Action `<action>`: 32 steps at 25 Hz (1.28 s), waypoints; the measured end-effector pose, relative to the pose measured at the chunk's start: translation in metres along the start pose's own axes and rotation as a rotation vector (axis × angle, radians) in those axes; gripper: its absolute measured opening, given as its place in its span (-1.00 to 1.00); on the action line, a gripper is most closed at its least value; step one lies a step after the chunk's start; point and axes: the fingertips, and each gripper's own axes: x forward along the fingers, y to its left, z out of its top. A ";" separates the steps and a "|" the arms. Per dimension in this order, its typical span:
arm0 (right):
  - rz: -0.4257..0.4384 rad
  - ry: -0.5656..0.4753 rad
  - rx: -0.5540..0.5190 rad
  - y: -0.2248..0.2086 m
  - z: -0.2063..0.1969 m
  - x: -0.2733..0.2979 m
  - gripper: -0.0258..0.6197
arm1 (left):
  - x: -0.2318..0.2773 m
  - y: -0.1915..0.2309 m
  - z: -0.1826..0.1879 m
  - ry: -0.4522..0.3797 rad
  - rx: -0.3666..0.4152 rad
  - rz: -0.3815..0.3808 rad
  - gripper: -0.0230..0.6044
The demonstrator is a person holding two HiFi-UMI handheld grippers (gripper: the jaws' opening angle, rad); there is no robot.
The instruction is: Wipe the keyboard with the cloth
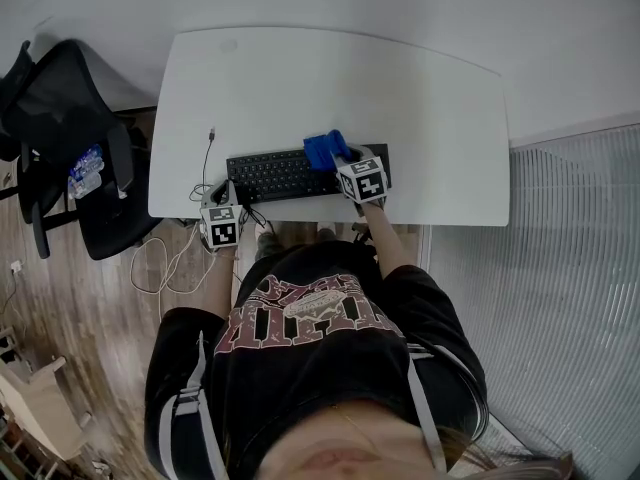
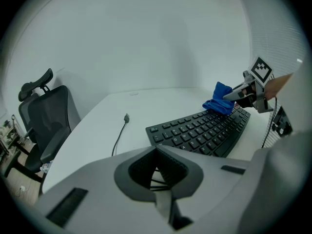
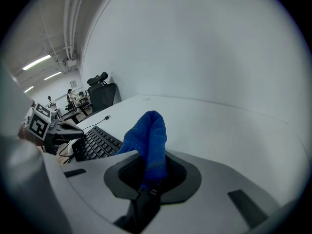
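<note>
Head view: one black keyboard [image 1: 280, 176] is seen lying along the near edge of the white table [image 1: 420, 98], its long axis running left to right across the person. One blue cloth [image 1: 324, 149] is clamped between the jaws of the right gripper [image 1: 338, 160] and is pressed down on the right-hand part of the keyboard, with its free end bunched up past the jaw tips. From that gripper most of the key rows extend to the left, so a wiping stroke along the long axis toward the left gripper [image 1: 219, 200] is judged to be called for. The left gripper is held at the table's near edge, just beside the keyboard's left end; its jaws are brought together with nothing between them. The right gripper is plainly the nearer one to the work. One loose cable [image 1: 209, 154] is laid on the table left of the keyboard, and one office chair [image 1: 70, 138] is seen off the table's left side.
</note>
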 end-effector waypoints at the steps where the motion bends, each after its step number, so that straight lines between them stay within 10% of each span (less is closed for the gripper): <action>1: -0.007 -0.002 0.006 -0.005 -0.003 -0.002 -0.72 | 0.000 0.000 -0.002 0.007 -0.001 0.002 -0.81; 32: -0.256 0.010 0.146 -0.121 -0.056 -0.074 -0.72 | 0.001 -0.002 0.001 -0.003 0.013 0.022 -0.81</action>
